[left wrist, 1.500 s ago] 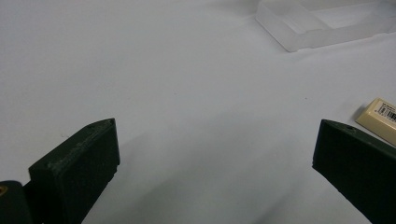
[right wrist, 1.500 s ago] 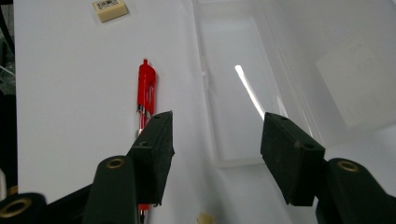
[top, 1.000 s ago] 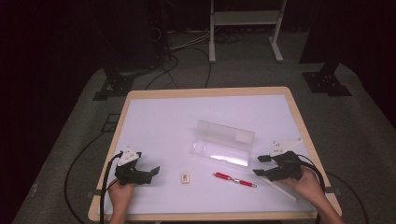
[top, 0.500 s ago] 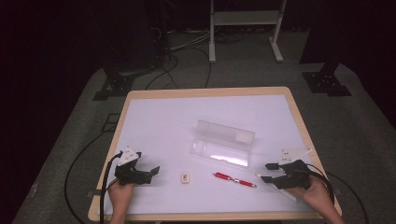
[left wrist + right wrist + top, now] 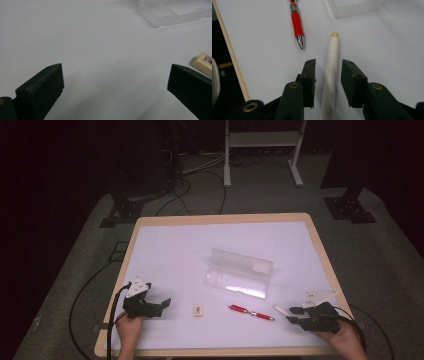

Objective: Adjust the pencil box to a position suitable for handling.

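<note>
A white pen-like stick [image 5: 332, 62] with a tan tip lies on the white table [image 5: 200, 250], between the two jaws of my right gripper [image 5: 328, 63]. The jaws have just been closing, and a thin gap still shows on each side of the stick. A red pen [image 5: 296, 21] lies to its left. From above, my right gripper [image 5: 294, 315] sits near the front right edge, with the stick [image 5: 278, 310] and the red pen [image 5: 250, 312] ahead of it. My left gripper [image 5: 164, 303] rests at the front left, wide open and holding nothing [image 5: 116, 75].
A clear plastic case [image 5: 240, 275] lies open mid-table and also appears in the left gripper view [image 5: 172, 11]. A small cream eraser [image 5: 198, 310] lies between the grippers [image 5: 203, 63]. The wooden table edge [image 5: 229, 50] runs close beside the right gripper.
The right gripper has moved toward the near edge and lower, and its jaws have narrowed around the white stick. The left gripper has stayed put.
</note>
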The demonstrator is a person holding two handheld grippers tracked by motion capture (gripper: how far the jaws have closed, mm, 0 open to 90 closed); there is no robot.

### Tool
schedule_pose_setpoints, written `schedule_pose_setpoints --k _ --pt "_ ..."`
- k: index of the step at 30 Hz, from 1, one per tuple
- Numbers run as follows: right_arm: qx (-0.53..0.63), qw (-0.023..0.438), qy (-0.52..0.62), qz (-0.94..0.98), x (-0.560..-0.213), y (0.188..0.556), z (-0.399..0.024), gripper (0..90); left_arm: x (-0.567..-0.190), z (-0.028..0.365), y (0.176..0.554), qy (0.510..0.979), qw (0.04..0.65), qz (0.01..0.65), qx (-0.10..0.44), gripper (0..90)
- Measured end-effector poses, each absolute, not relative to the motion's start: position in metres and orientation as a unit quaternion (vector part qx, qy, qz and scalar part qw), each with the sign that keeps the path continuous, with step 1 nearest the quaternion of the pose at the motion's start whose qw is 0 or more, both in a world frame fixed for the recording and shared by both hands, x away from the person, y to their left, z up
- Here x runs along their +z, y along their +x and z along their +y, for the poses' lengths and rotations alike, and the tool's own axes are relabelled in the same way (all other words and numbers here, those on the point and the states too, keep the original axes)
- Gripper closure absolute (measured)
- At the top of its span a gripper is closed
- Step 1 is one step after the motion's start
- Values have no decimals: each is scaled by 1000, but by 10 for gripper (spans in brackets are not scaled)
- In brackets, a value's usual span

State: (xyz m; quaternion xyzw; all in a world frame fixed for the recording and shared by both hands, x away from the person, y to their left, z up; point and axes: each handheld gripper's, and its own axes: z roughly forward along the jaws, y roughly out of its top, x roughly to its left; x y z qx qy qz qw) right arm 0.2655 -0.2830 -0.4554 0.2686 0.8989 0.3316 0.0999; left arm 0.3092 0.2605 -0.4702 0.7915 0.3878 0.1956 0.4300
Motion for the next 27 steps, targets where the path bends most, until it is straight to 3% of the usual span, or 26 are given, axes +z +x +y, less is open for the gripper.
schedule_pose_setpoints --k 8,20,27 --pt "315 111 274 902 -461 261 -287 758 -470 260 309 791 430 389 196 1" --pt "312 127 279 899 -463 259 -288 779 -470 260 309 792 430 387 197 1" --pt "340 118 276 891 -446 265 -291 779 -470 260 309 792 430 387 196 1"
